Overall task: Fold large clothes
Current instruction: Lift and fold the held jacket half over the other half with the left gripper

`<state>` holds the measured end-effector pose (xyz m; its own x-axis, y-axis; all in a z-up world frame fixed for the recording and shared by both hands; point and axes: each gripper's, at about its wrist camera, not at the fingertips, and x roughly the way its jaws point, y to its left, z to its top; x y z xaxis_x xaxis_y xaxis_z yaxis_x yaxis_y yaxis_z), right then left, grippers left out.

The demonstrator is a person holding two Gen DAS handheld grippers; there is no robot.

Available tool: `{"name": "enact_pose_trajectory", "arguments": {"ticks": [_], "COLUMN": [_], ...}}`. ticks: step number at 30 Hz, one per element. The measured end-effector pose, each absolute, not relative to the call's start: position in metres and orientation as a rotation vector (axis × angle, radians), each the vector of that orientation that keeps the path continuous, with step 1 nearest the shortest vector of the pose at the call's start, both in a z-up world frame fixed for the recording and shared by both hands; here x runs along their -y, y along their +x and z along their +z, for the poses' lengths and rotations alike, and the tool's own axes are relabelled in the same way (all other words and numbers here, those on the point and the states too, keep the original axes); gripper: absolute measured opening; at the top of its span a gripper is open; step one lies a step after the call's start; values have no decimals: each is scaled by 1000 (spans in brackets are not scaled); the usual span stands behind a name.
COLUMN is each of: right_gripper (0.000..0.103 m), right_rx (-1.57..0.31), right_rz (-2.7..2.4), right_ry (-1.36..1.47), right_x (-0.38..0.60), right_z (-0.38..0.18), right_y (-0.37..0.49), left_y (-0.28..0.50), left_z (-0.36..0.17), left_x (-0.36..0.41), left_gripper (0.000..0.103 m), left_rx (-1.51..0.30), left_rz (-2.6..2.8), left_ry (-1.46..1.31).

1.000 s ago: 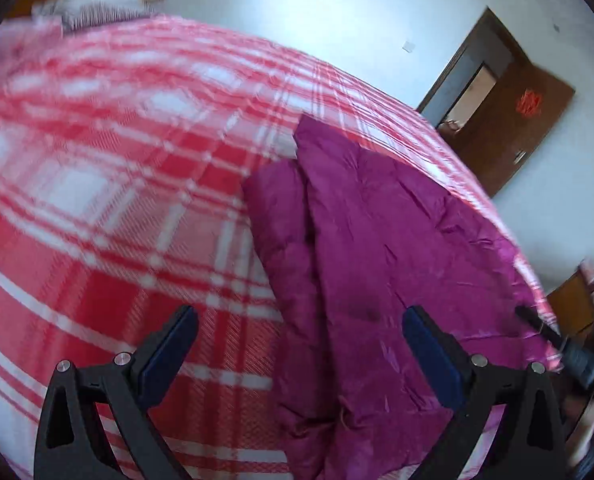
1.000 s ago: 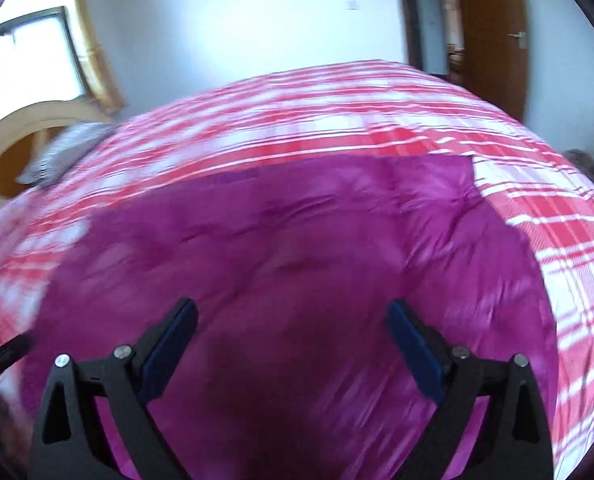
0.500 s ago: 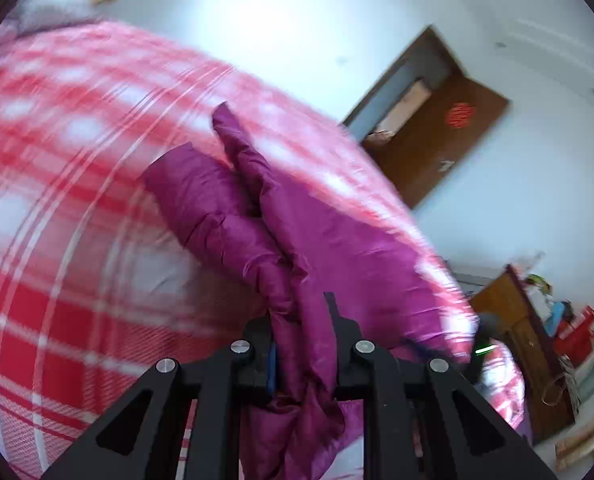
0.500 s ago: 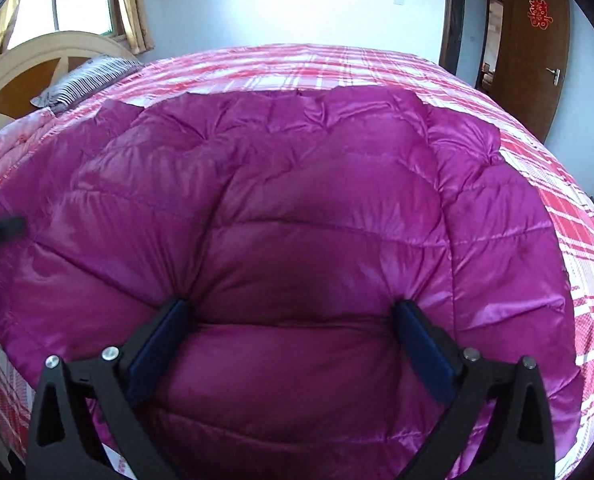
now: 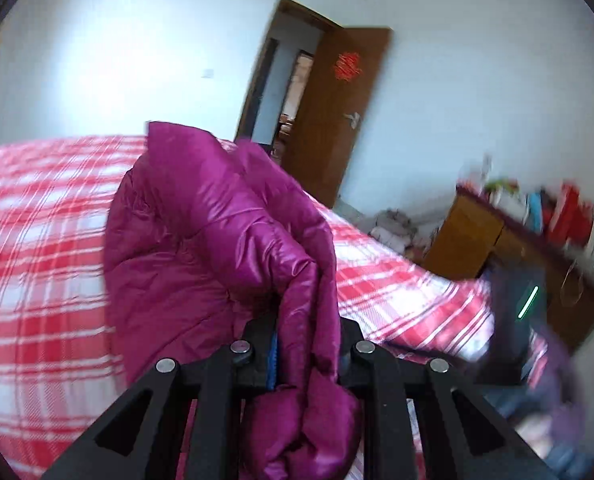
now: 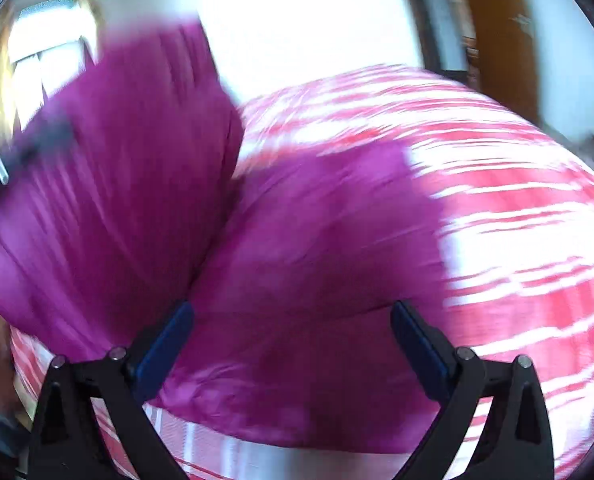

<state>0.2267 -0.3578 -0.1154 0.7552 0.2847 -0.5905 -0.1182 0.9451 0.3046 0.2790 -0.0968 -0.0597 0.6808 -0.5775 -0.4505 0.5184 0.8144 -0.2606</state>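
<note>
Jacket: we see a shiny magenta padded jacket (image 5: 217, 240) partly lifted off the bed (image 5: 37, 240); one bunched edge rises toward the left camera, and the rest lies on the bedspread in the right wrist view (image 6: 317, 280).
Left gripper: our left gripper (image 5: 305, 356) is clamped on a thick fold of the jacket, with the fabric squeezed between the two fingers and a puffed end hanging below them.
Right gripper: our right gripper (image 6: 293, 336) has its fingers wide apart just above the jacket's near edge; we cannot tell whether the blue pads (image 6: 165, 340) touch the fabric, as this view is blurred.
Bed: a red and white plaid cover lies under the jacket.
Room: a brown door (image 5: 329, 120) with a red paper cutout stands open behind the bed, and a wooden cabinet (image 5: 497, 240) with cluttered items on top sits to the right.
</note>
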Motion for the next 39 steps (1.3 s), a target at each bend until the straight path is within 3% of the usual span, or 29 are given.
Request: {"name": "enact_pose_trajectory", "arguments": {"ticks": [7, 10, 13, 15, 17, 18, 22, 25, 31, 33, 35, 39], "right_gripper": [99, 94, 80, 55, 38, 36, 36, 36, 39, 57, 67, 67], "right_rx": [-646, -734, -823, -844, -864, -869, -890, -883, -718, -656, -613, -628], "right_rz": [384, 408, 455, 441, 387, 371, 307, 256, 104, 169, 295, 464], "right_ry": [545, 520, 496, 457, 431, 431, 426, 397, 374, 413, 494, 624], "right_x": [435, 428, 415, 404, 403, 404, 413, 420, 399, 376, 349, 319], "right_z": [-80, -82, -94, -97, -98, -99, -105, -99, -37, -18, -11, -39], "right_y": [259, 293, 315, 319, 321, 319, 321, 315, 292, 290, 292, 323], "left_y": [277, 272, 256, 237, 220, 212, 212, 257, 304, 300, 296, 294], "left_z": [-120, -121, -110, -99, -87, -79, -68, -90, -134, -134, -132, -126], "left_x": [151, 151, 155, 151, 137, 122, 67, 23, -16, -9, 1, -11], "left_gripper": [20, 29, 49, 66, 81, 82, 89, 90, 90, 90, 90, 90], "left_rx": [-535, -511, -469, -401, -336, -303, -273, -372, -532, -517, -508, -521], "left_rz": [-597, -608, -611, -614, -625, -622, -524, -337, -355, -380, -401, -396], "left_ry": [102, 127, 222, 280, 289, 272, 200, 175, -37, -12, 18, 16]}}
